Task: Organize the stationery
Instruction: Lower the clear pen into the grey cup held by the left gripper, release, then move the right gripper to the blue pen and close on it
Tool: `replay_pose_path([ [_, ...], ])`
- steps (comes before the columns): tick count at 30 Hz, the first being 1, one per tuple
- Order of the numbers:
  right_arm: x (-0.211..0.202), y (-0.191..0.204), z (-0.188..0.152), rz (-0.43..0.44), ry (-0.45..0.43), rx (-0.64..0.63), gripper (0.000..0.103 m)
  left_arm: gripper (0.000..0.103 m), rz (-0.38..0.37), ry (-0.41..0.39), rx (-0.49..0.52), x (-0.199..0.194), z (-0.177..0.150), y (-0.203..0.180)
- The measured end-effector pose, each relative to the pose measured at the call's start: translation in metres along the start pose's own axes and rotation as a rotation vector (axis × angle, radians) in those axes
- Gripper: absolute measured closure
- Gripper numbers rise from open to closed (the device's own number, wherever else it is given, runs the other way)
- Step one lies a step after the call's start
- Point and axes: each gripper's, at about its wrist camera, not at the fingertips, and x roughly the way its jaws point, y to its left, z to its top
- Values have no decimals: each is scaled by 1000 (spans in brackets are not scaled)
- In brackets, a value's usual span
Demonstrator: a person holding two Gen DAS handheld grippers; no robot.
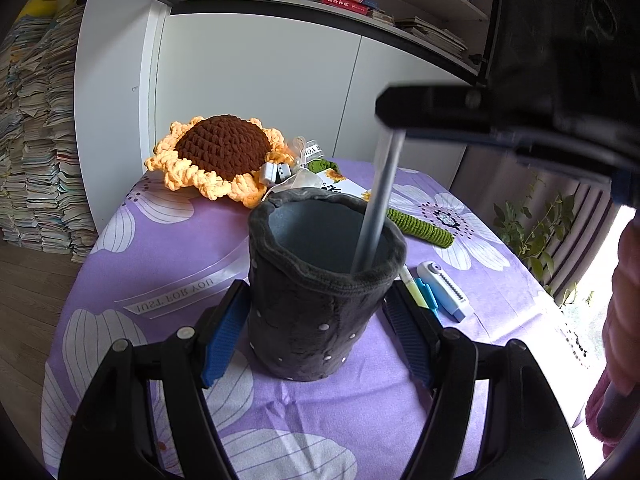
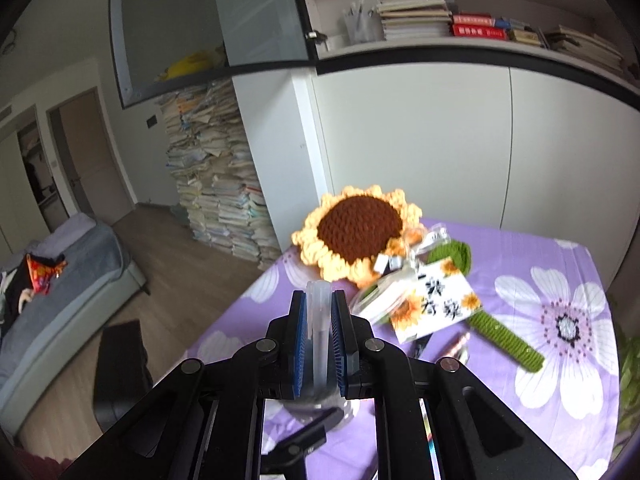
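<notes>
A room in a home. Bed (image 2: 60, 280) with a grey cover by the wood floor (image 2: 192, 248). Shelves (image 2: 460, 46) full of books up high. Tall pile of papers (image 2: 216, 184) against the white cupboard (image 2: 420, 148). Table with a purple flower cloth (image 2: 560, 280) and a knitted sunflower (image 2: 360, 232).

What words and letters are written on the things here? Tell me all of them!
"JUST FOR YOU", upside down, on the clear ribbon lying on the purple tablecloth.
"R YOU", part of the same words, on the ribbon piece by the crochet sunflower.
Black brush characters on the sunflower card: too blurred to read.
Spines of the red books on the shelf: too small to read.
</notes>
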Motion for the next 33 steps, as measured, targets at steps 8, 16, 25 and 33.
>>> replay_pose_path([
  [8,9,-12,-17,19,92,56,90,32,1,1,-1,0,0,0],
  [16,-24,-40,-37,-53,115,104,89,33,1,4,-3,1,-2,-1],
  [25,14,-73,-92,-211,410,190,89,32,0,5,-3,1,-2,-1],
  [33,27,-66,-108,-235,458,150,89,33,0,5,-3,1,-1,-1],
])
